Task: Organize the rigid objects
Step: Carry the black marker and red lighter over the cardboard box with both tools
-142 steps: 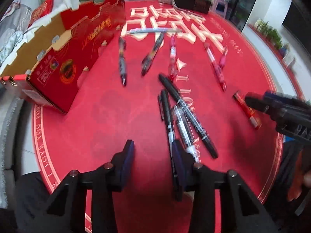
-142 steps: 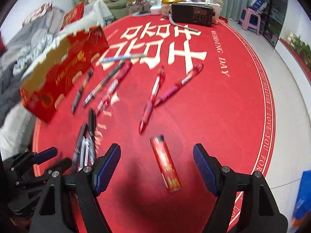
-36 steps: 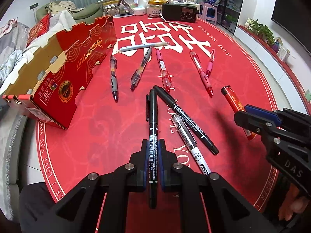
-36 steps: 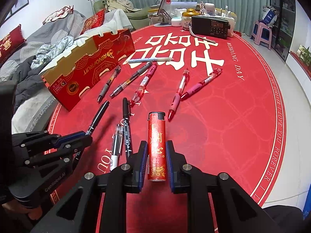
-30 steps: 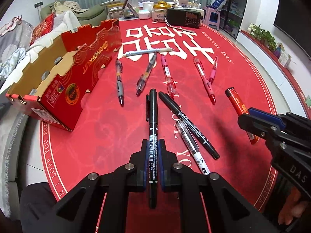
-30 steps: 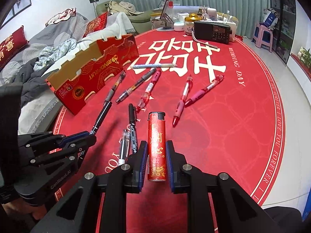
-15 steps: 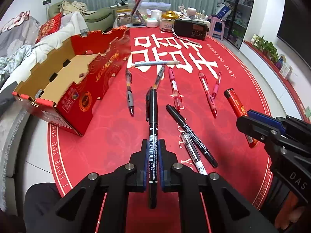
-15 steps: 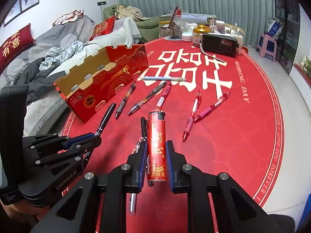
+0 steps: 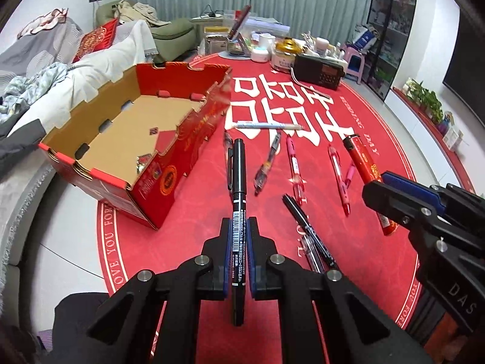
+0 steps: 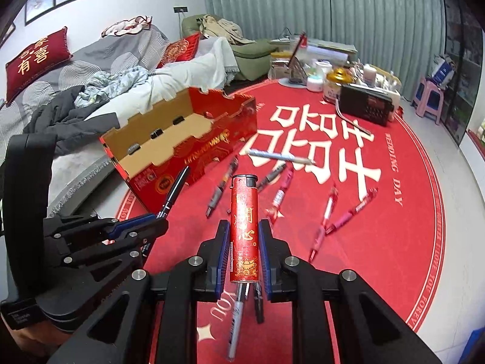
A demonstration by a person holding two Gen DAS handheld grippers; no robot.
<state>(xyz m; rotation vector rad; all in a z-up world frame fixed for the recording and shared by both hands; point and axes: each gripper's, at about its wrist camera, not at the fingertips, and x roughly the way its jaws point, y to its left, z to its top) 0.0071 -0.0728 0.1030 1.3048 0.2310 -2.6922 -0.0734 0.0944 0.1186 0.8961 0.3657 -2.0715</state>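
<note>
A: What has changed in the last few seconds?

B: Both tools were down among the pens with their jaws apart. Now the left gripper (image 9: 238, 253) is clamped on a black marker (image 9: 238, 188) and the right gripper (image 10: 243, 253) is clamped on a red lighter (image 10: 244, 227), and both have risen clear of the round red rug (image 10: 403, 212).

A: And the box?

B: The open cardboard box (image 9: 127, 133) sits at the rug's left edge, and a second ago the left camera saw mostly its outer wall. Now that camera looks down into it and sees only the bare brown floor with a couple of small printed patches.

A: So where does that leave the tidying?

B: I'd judge it barely begun: two pieces in hand, heading boxward, none dropped in yet. Several pens remain on the rug, among them a pink pen (image 9: 294, 166) near the middle, a pale pencil (image 9: 269, 125) across the white lettering, and a second black marker (image 9: 309, 230) near the front edge.

A: How will the two held pieces behave?

B: The marker is a slim, smooth plastic cylinder with a pocket clip and a barcode label, gripped near its tail, so its long front end could swing. The lighter is stubbier, glossy, printed in gold, with a black cap, and is held near its base.
</note>
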